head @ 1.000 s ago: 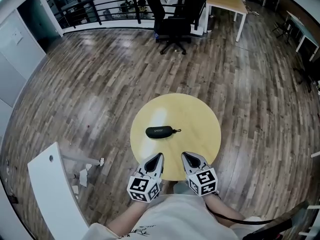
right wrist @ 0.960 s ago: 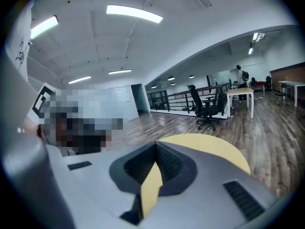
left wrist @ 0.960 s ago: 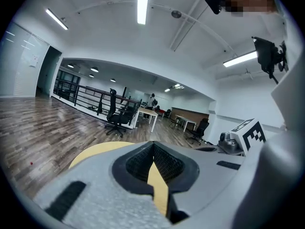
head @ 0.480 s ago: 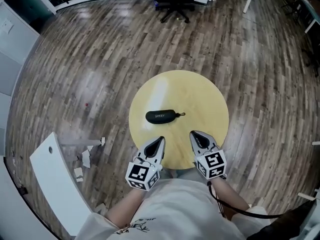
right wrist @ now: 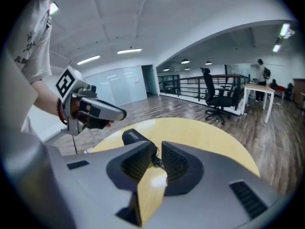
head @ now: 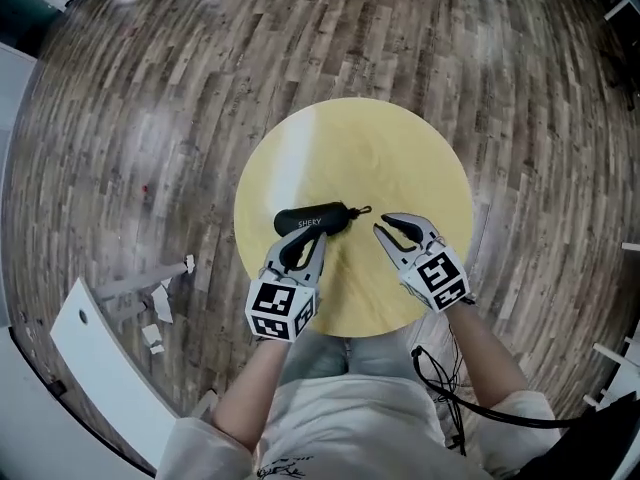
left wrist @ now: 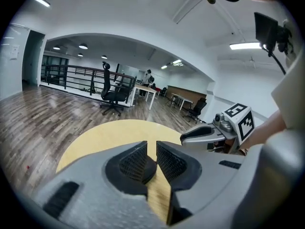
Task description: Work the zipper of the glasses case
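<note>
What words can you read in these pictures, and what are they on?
"SHERY": white letters on the black glasses case.
Print on the person's shirt: too small to read.
The left gripper and right gripper carry square markers: patterns, not words.

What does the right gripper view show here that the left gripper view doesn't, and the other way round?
Only the right gripper view shows the black glasses case and its zipper pull, just beyond the right gripper's parted jaws. Only the left gripper view shows the left gripper's narrow, empty jaw gap. Both show the round yellow table and a black office chair.
</note>
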`<act>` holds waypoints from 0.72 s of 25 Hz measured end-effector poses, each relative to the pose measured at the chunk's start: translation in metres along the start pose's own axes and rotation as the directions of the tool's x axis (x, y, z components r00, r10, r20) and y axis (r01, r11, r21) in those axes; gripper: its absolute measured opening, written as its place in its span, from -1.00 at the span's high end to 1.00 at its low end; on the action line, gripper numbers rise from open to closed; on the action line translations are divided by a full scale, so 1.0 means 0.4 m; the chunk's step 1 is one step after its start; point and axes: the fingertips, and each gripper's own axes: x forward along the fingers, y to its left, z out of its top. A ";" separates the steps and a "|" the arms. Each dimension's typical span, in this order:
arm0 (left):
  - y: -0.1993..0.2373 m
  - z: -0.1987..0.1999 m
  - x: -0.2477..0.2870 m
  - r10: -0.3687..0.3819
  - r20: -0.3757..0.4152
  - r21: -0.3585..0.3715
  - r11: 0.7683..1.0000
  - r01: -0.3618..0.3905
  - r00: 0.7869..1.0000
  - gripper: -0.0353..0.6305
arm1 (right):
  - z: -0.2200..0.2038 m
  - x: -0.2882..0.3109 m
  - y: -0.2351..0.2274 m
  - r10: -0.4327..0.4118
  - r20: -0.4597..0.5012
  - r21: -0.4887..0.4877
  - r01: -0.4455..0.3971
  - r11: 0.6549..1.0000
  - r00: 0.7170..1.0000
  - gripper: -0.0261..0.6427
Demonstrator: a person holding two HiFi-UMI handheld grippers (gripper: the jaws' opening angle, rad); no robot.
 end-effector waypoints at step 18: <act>0.129 -0.174 0.117 0.011 -0.151 -0.061 0.998 -0.021 0.988 0.87 | -0.146 0.323 -0.013 0.375 -0.510 -0.507 -0.622 0.597 0.774 0.77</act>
